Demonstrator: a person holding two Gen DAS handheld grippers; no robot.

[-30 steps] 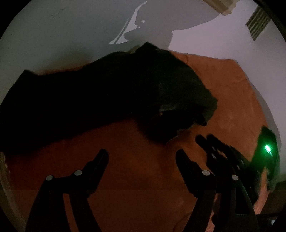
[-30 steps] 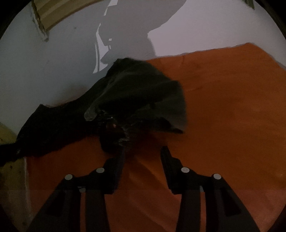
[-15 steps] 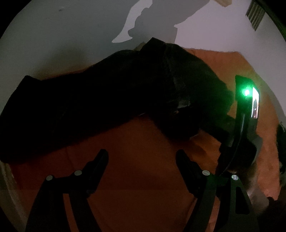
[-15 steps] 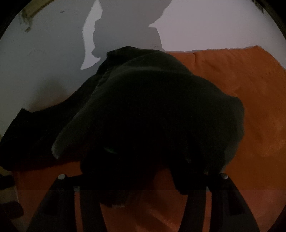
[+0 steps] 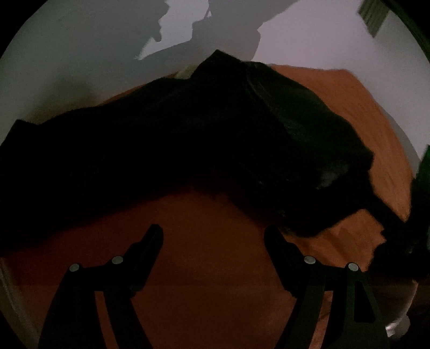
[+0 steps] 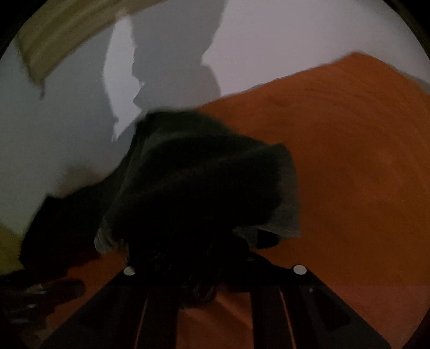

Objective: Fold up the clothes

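Observation:
A black garment [image 5: 188, 139] lies crumpled across the far side of an orange blanket [image 5: 204, 268], one end trailing left. My left gripper [image 5: 213, 236] is open and empty over bare blanket, just short of the garment's near edge. In the right wrist view my right gripper [image 6: 199, 271] is shut on a bunched edge of the black garment [image 6: 199, 188] and lifts it off the orange blanket [image 6: 349, 161]; the fabric hides the fingertips. The right gripper's body shows dark and blurred at the left wrist view's right edge [image 5: 403, 236].
A pale wall [image 5: 80, 53] with cast shadows stands right behind the blanket. A vent [image 5: 373, 16] shows at the upper right. A yellowish striped cloth [image 6: 67, 35] hangs at the right wrist view's upper left. The blanket's right part is bare.
My right gripper moved onto the garment's near edge, closed on it and lifted it. My left gripper stayed open and crept closer to the garment.

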